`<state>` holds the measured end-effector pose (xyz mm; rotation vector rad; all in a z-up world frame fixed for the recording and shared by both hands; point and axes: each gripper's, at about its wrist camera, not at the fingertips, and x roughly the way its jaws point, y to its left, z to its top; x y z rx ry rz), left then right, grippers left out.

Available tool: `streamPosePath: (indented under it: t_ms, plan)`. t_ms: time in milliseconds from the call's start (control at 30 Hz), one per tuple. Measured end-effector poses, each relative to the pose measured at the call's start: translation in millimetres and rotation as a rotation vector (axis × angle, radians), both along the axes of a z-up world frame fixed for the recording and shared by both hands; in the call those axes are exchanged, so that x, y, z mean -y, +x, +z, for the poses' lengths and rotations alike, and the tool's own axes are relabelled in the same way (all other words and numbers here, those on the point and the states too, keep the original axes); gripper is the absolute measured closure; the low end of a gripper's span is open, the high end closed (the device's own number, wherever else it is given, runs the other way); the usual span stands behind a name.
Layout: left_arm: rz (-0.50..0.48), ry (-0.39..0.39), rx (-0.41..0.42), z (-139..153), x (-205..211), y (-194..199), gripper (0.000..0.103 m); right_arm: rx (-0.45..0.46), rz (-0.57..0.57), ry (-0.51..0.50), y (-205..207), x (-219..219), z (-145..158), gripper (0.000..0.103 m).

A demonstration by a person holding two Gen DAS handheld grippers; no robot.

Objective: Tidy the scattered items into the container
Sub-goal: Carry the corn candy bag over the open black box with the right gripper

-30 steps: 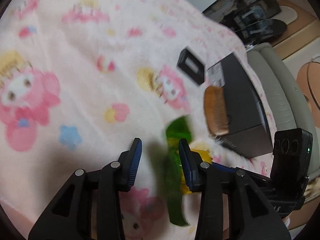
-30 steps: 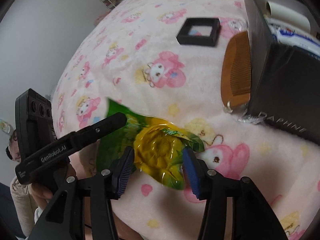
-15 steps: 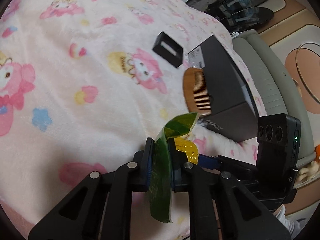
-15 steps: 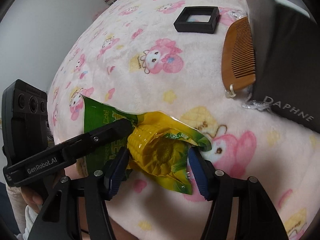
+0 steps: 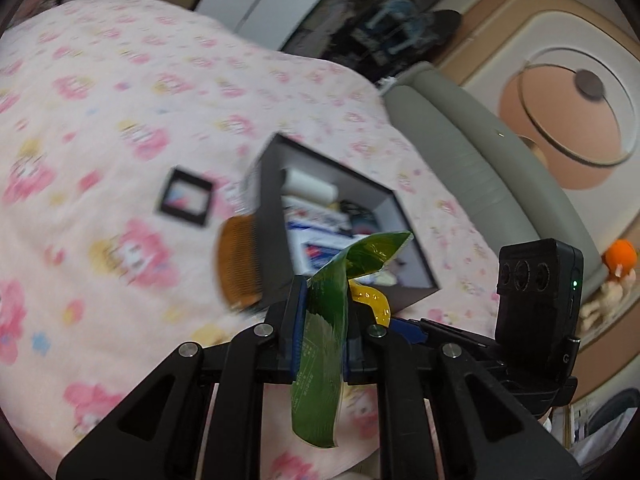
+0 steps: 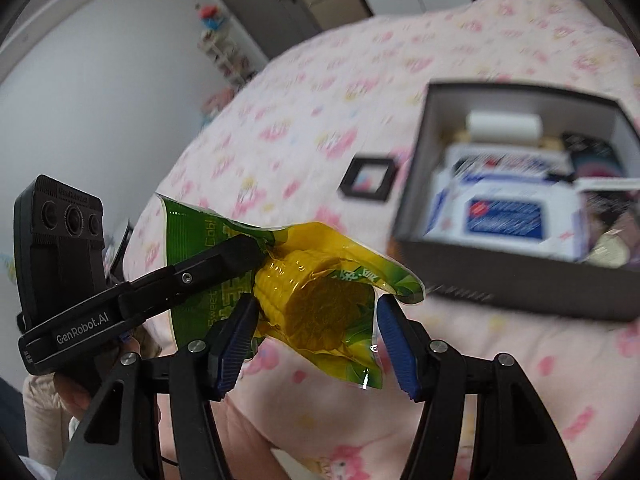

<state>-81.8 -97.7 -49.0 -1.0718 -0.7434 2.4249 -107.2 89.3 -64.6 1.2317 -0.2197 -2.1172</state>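
Note:
A green and yellow sweet corn packet (image 6: 316,288) hangs in the air above the pink blanket. My left gripper (image 5: 320,320) is shut on the packet's green flat end (image 5: 324,344). My right gripper (image 6: 316,320) is open, its blue pads either side of the corn end, apart from it. The open dark box (image 6: 516,280) lies ahead to the right and holds a white roll and blue-white packs. It also shows in the left wrist view (image 5: 272,216). A wooden comb (image 5: 236,264) leans against its left wall. A small black square frame (image 5: 185,197) lies left of it.
The pink cartoon-print blanket (image 5: 100,140) covers the bed. A grey padded headboard (image 5: 480,168) runs along the right. The other gripper's black camera block (image 5: 536,304) sits close on the right in the left wrist view. A white wall and shelf (image 6: 224,52) are beyond the bed.
My left gripper shut on the packet's green end, and both grippers rose, lifting the packet off the blanket. The box's open top now shows in both views.

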Motion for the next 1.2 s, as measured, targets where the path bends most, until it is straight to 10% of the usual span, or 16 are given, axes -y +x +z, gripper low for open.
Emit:
streamPosePath:
  t_ms: [300, 767, 1200]
  plan:
    - [-0.113, 0.026, 0.031, 5.4, -89.9, -79.9, 0.091, -0.092, -0.152, 0.070, -44.4, -83.5, 23.1, 0.045]
    - [-0.161, -0.029, 0.221, -60.3, -193.0, -168.0, 0.091, 0.013, -0.353, 0.184, -113.8, -170.5, -28.7, 0.046]
    - [-0.050, -0.207, 0.196, -49.2, -191.1, -160.3, 0.078, -0.152, -0.466, 0.278, -99.6, -174.0, -20.7, 0.055]
